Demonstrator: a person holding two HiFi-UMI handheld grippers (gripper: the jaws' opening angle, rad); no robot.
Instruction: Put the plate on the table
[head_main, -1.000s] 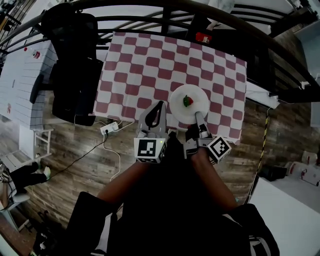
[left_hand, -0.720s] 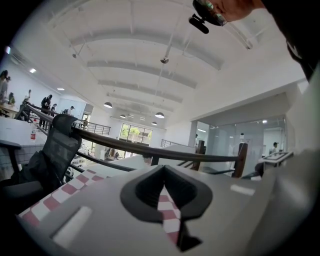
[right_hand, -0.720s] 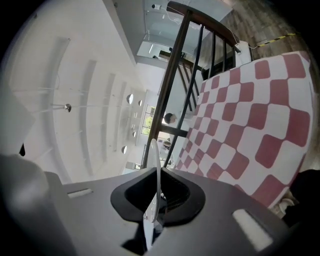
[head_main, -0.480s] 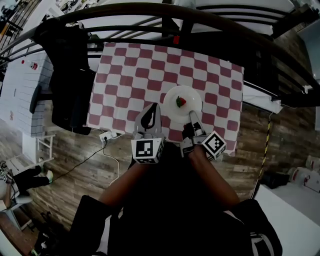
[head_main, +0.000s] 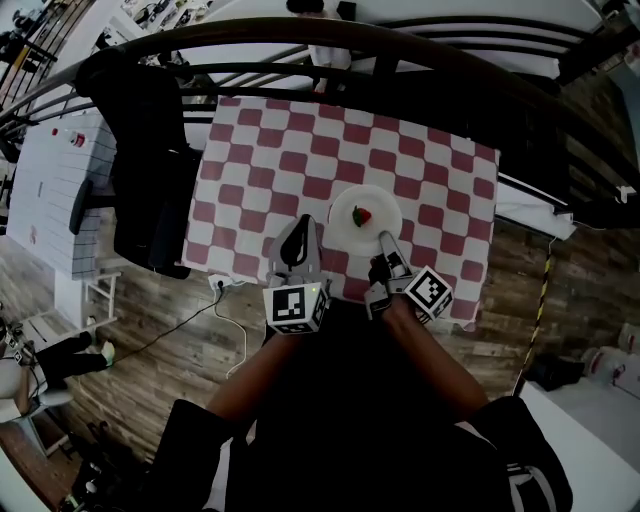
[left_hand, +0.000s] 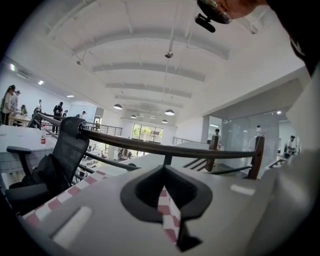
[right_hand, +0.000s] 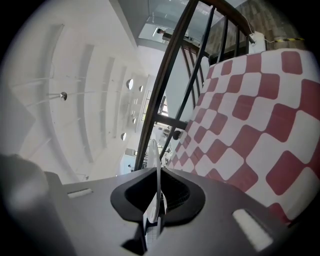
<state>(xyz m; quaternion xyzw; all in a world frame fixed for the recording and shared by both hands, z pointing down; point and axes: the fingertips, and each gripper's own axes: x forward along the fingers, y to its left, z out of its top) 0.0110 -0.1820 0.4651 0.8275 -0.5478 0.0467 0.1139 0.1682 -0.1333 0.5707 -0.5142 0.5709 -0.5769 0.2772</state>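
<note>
A white plate (head_main: 366, 222) with a small red and green piece of food (head_main: 362, 215) on it lies over the near right part of the red-and-white checked table (head_main: 280, 170). My right gripper (head_main: 384, 240) is shut on the plate's near rim. In the right gripper view the plate (right_hand: 158, 170) shows edge-on between the jaws of this gripper (right_hand: 157, 200), with the checked cloth (right_hand: 250, 125) beside it. I cannot tell whether the plate touches the cloth. My left gripper (head_main: 303, 226) hovers left of the plate, shut and holding nothing; in its own view this gripper (left_hand: 165, 195) shows only a thin slit of cloth.
A black office chair draped with a dark jacket (head_main: 145, 170) stands at the table's left end. A dark curved railing (head_main: 400, 40) runs behind the table. A power strip and cable (head_main: 225, 285) lie on the wooden floor near the table's front left corner.
The plate and my right gripper have shifted slightly farther in from the table's near edge. My left gripper has kept its place beside them.
</note>
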